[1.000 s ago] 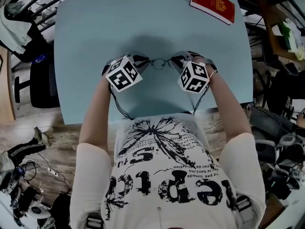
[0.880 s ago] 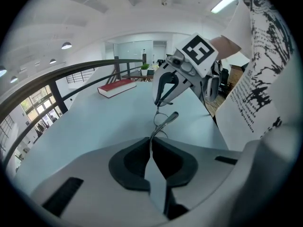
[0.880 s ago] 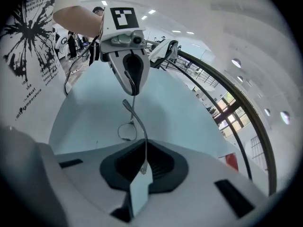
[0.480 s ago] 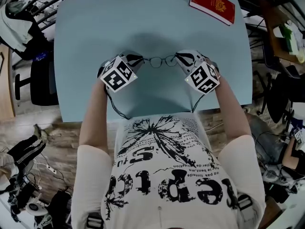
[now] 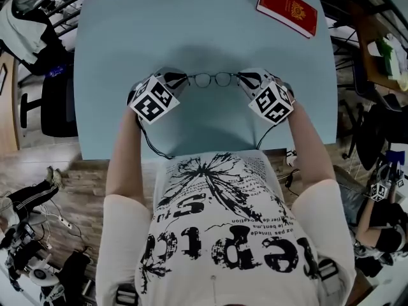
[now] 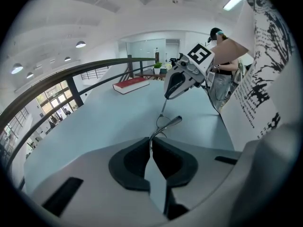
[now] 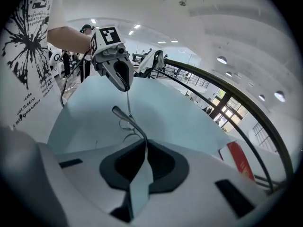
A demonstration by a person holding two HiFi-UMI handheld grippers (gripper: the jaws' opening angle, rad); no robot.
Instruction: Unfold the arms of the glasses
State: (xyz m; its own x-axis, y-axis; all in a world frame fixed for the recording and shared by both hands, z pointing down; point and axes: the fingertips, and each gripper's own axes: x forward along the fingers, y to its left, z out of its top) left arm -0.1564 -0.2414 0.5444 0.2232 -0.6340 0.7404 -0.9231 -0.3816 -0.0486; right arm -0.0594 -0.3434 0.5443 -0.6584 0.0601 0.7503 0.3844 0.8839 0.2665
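Observation:
Thin wire-framed glasses [image 5: 213, 80] hang just above the pale blue table [image 5: 121, 37], stretched between my two grippers. My left gripper [image 5: 182, 78] is shut on the frame's left end. In the left gripper view the wire [image 6: 152, 138] runs out from between the pads and one arm tip [image 6: 175, 120] sticks out to the right. My right gripper [image 5: 243, 77] pinches the right end; its jaws are easing open with the wire [image 7: 143, 141] still between the pads. An arm tip [image 7: 117, 110] points up and left in the right gripper view.
A red book [image 5: 287, 8] lies at the table's far right corner. The person's torso in a printed white shirt [image 5: 223, 234] is close to the near edge. Chairs, cables and equipment crowd the floor on both sides.
Both grippers have drawn a little apart and rolled, the left one leftward and the right one rightward. The glasses between them now sit level and slightly farther from the person.

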